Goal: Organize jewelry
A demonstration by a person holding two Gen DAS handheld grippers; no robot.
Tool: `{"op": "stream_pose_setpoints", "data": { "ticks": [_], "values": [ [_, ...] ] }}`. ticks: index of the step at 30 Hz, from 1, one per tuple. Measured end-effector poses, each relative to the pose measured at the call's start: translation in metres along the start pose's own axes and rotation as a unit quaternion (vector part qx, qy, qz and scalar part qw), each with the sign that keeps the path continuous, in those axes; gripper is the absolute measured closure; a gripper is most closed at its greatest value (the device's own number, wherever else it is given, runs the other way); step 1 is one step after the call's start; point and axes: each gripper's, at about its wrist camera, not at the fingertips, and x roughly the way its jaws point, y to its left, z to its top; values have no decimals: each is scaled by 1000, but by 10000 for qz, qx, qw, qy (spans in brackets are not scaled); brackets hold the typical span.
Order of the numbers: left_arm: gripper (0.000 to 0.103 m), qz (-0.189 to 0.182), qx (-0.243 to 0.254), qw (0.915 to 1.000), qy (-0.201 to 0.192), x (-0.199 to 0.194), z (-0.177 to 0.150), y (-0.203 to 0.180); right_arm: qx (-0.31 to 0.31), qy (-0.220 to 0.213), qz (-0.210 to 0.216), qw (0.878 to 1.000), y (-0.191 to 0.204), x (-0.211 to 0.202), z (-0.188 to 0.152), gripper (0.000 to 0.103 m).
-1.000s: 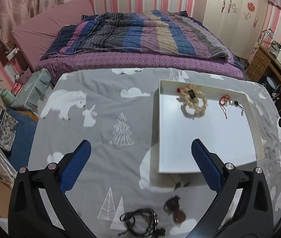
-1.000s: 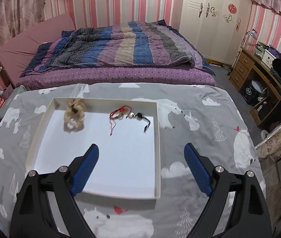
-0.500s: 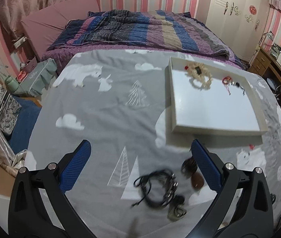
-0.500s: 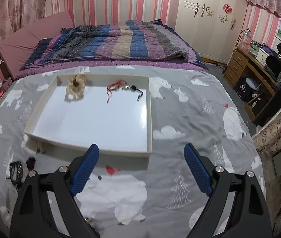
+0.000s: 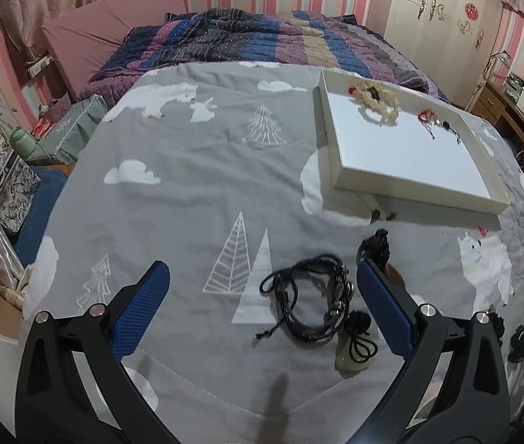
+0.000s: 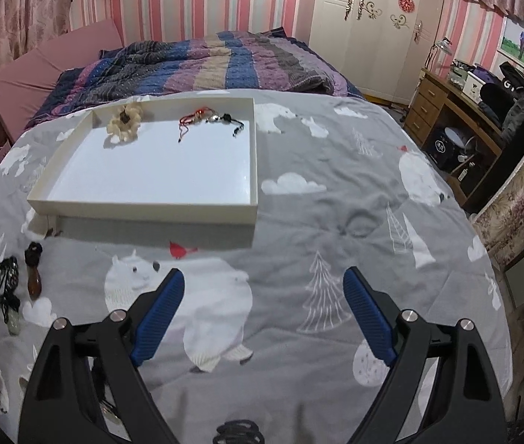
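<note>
A white tray (image 5: 421, 185) (image 6: 143, 205) lies on a grey printed cloth. It holds a cream bead bracelet (image 5: 376, 105) (image 6: 124, 124) and a red-and-black cord bracelet (image 5: 437, 125) (image 6: 210, 118) at its far end. In front of the tray lie a black braided bracelet bundle (image 5: 313, 299) (image 6: 6, 277), a brown bead piece (image 5: 376, 248) (image 6: 34, 270) and a pale pendant on a black cord (image 5: 356, 349). My left gripper (image 5: 262, 307) is open, its fingers either side of the black bundle, above it. My right gripper (image 6: 263, 314) is open and empty over bare cloth.
More dark jewelry lies at the right (image 5: 519, 340) and at the near edge (image 6: 239, 433). A bed with a striped quilt (image 6: 202, 55) stands behind. A desk (image 6: 458, 111) is at the right, boxes and bags (image 5: 6, 170) at the left.
Both grippers have drawn back toward the near edge of the cloth. The tray looks farther away, and the loose jewelry has come between the left fingers.
</note>
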Motion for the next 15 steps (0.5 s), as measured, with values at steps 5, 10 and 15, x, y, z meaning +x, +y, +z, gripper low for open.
{"op": "stream_pose_setpoints", "data": {
  "ticks": [5, 10, 15],
  "values": [
    [3, -19, 3, 10000, 38, 5, -7, 1, 14, 45, -5, 10000, -3, 0, -14, 15],
    [3, 3, 59, 10000, -19, 4, -11, 1, 55, 23, -8, 10000, -4, -2, -26, 15],
    [3, -45, 93, 9999, -14, 6, -14, -1, 67, 12, 34, 10000, -1, -5, -36, 15]
  ]
}}
